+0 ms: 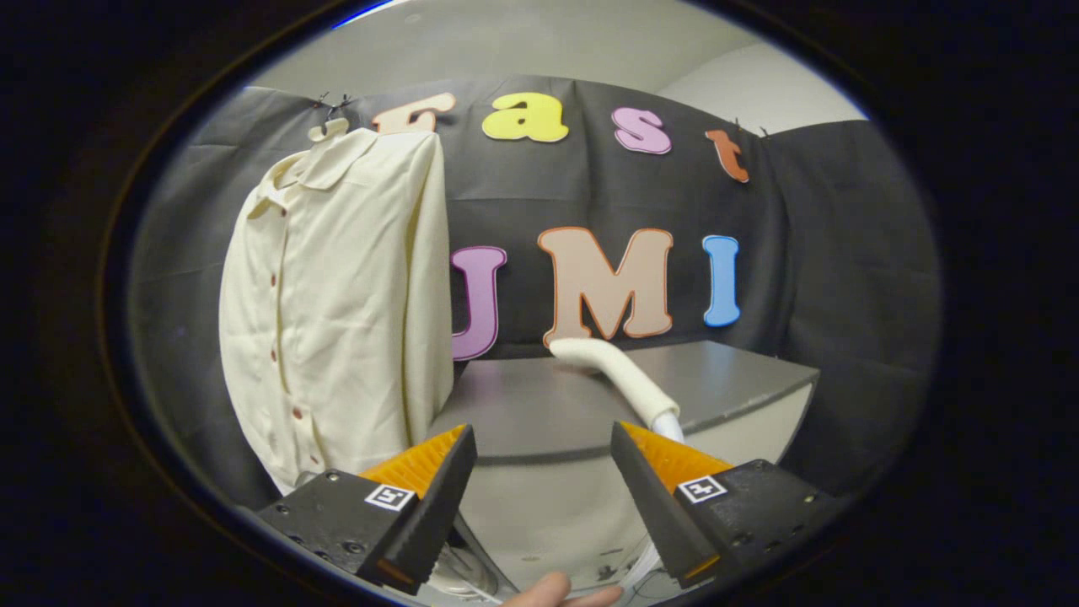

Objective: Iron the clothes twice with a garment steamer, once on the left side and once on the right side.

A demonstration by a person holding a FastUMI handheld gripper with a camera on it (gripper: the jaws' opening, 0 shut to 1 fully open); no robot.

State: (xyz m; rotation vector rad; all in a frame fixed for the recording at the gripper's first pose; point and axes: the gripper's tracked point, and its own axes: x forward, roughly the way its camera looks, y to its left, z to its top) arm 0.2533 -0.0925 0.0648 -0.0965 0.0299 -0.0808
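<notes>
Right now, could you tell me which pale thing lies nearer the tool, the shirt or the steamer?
The steamer, lying on the table just beyond the open tool; the shirt hangs farther off, against the wall.

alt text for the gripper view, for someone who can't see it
The gripper is open with nothing between its fingers, facing a cream button-up shirt that hangs against the booth's black wall ahead and to one side. Just beyond the fingers a pale steamer hose curves over a grey table, and a person's fingertips show below the gripper.
</notes>
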